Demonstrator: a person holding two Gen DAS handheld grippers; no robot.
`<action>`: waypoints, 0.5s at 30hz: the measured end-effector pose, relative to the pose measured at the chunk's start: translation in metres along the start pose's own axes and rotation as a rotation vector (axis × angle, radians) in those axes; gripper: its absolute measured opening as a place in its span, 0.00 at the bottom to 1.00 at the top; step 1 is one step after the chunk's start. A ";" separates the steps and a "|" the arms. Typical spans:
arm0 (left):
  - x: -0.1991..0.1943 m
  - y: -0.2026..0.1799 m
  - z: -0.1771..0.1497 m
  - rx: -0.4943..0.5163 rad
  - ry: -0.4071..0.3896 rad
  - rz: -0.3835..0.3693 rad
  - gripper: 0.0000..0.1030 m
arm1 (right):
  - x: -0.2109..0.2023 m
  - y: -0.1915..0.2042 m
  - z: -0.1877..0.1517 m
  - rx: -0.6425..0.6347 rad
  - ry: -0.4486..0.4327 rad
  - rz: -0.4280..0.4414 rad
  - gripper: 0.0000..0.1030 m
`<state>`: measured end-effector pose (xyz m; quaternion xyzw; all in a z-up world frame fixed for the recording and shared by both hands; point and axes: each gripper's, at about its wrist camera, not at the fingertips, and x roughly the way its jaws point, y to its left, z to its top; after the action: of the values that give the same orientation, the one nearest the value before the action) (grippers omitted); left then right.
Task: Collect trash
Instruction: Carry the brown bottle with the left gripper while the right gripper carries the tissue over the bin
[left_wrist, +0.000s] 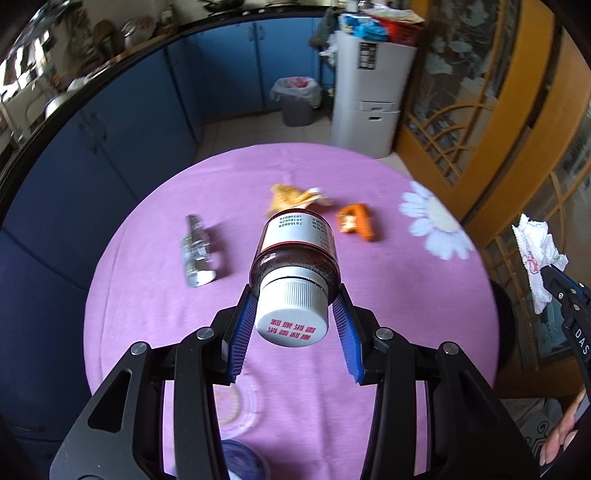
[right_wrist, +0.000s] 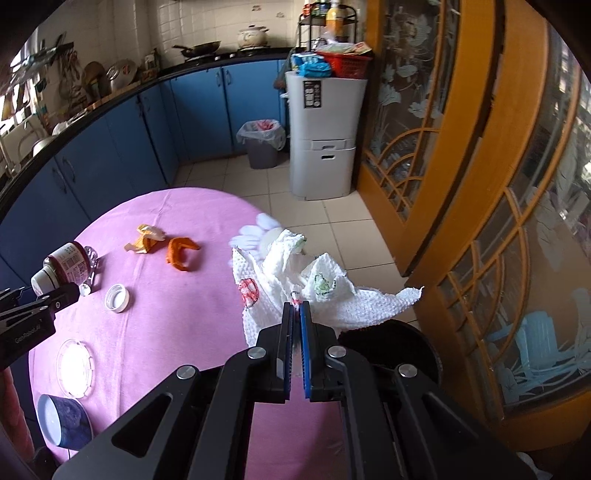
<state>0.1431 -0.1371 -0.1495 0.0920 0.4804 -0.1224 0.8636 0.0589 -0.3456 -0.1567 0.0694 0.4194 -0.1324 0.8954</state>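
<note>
In my left hand, the left gripper (left_wrist: 295, 317) has its fingers (left_wrist: 242, 332) clamped on the shoulder of a brown bottle (left_wrist: 295, 254), just below the white cap (left_wrist: 291, 314). The cap points back at me and the bottle's long axis runs straight away from me, base toward the far side of the desk (left_wrist: 147, 295), lifted clear of the pink cloth. In my right hand, the right gripper (right_wrist: 297, 332) has its fingers (right_wrist: 285, 347) pinched tight on a crumpled white paper towel (right_wrist: 295, 273), which hangs out ahead of them over the right edge of the desk.

Farther out on the cloth lie the things not yet picked up: a loose white lid (right_wrist: 117, 297) near left, a glass piece (left_wrist: 195, 254) left of the bottle, then a yellow wrapper (left_wrist: 295, 199) and an orange peel (left_wrist: 356, 221) side by side toward the far edge.

Beyond the desk, on the floor against the blue cupboards, stands the grey bin (left_wrist: 297, 99) with its liner. It lies almost dead ahead along the bottle's axis and a little left of the towel's line, well apart from both hands. Neither hand looks clearly nearer to me; I judge the left is better lined up, so the bottle can travel base-first toward the bin, while my right must swing leftward, past the white cabinet (right_wrist: 325, 140) standing just right of the bin.
</note>
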 end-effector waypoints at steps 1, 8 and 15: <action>-0.001 -0.009 0.001 0.014 -0.003 -0.005 0.42 | -0.002 -0.006 -0.001 0.007 -0.004 -0.006 0.04; -0.007 -0.066 0.009 0.116 -0.023 -0.040 0.42 | -0.011 -0.046 -0.008 0.068 -0.024 -0.037 0.04; -0.007 -0.128 0.016 0.218 -0.038 -0.083 0.42 | -0.009 -0.080 -0.017 0.122 -0.017 -0.064 0.04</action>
<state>0.1141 -0.2631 -0.1406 0.1633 0.4512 -0.2113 0.8516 0.0174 -0.4165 -0.1614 0.1093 0.4050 -0.1868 0.8883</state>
